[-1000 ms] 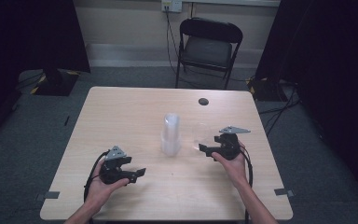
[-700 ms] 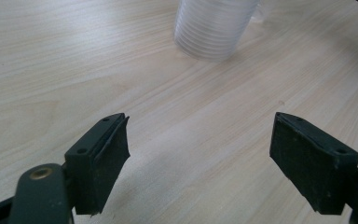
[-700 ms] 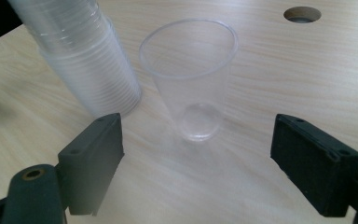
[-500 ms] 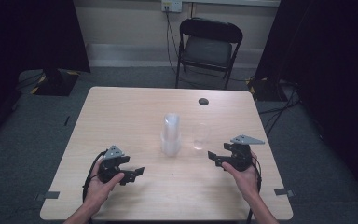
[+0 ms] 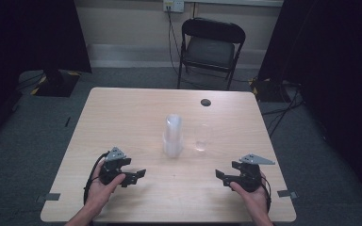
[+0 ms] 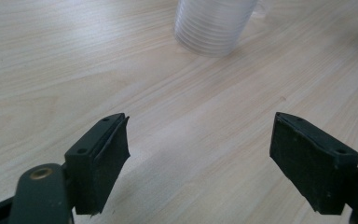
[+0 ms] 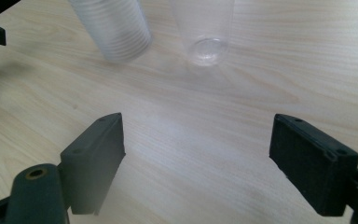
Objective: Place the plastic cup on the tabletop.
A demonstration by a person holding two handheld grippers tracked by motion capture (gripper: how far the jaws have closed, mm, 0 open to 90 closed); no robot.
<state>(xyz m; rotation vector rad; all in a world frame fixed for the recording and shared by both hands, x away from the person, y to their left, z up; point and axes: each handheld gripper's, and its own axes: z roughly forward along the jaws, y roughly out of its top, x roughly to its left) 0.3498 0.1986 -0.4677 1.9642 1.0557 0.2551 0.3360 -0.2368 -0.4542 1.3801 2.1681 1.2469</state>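
Note:
A tall stack of clear plastic cups [image 5: 173,136] stands mid-table, and a single clear cup [image 5: 202,137] stands upright just right of it. My right gripper [image 5: 221,178] is near the front right edge, well short of the single cup [image 7: 205,28] and the stack [image 7: 112,28]. It is open; its jaws have just been closing slightly, with nothing between them [image 7: 198,158]. My left gripper [image 5: 135,177] rests at the front left, open and empty [image 6: 198,154], pointing at the stack [image 6: 213,25].
The light wooden table [image 5: 122,113] has a small black disc [image 5: 206,102] near its far edge. A black folding chair [image 5: 212,47] stands behind the table. Dark curtains hang on both sides.
My right gripper has drawn back from beside the cups toward the front right edge. The single cup stays standing next to the stack. The left gripper has not moved.

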